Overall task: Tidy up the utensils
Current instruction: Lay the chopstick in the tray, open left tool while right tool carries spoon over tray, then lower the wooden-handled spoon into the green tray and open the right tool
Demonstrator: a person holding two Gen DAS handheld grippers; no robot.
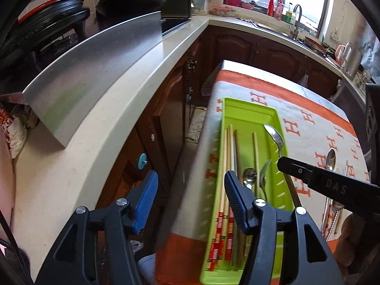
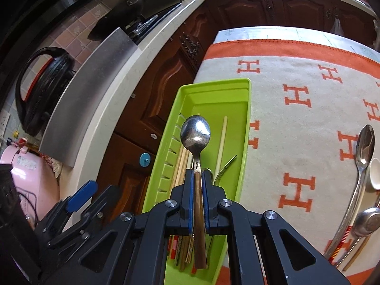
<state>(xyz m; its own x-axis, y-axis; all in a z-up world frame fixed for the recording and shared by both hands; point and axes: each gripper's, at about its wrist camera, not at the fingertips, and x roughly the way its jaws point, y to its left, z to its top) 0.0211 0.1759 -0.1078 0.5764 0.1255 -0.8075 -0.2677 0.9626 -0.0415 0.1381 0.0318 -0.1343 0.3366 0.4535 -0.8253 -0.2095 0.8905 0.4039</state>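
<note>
A green utensil tray [image 1: 249, 109] [image 2: 213, 95] lies along the left edge of a table covered by an orange and white cloth. It holds several chopsticks [image 1: 226, 166], a small spoon [image 1: 249, 175] and a fork [image 1: 263, 173]. My right gripper [image 2: 198, 178] is shut on the brown handle of a metal spoon [image 2: 196, 130], whose bowl hangs over the tray. In the left wrist view that spoon [image 1: 274, 135] sticks out of the right gripper [image 1: 282, 163] above the tray's right wall. My left gripper [image 1: 191, 190] stands open and empty above the tray's near left edge.
More spoons [image 2: 363, 147] and chopsticks lie loose on the cloth [image 2: 296, 76] to the right of the tray. Left of the table is a narrow gap, then wooden cabinets [image 2: 152, 90] under a pale counter [image 1: 133, 90] with a steel sheet [image 1: 95, 76] and a black cooker [image 2: 45, 85].
</note>
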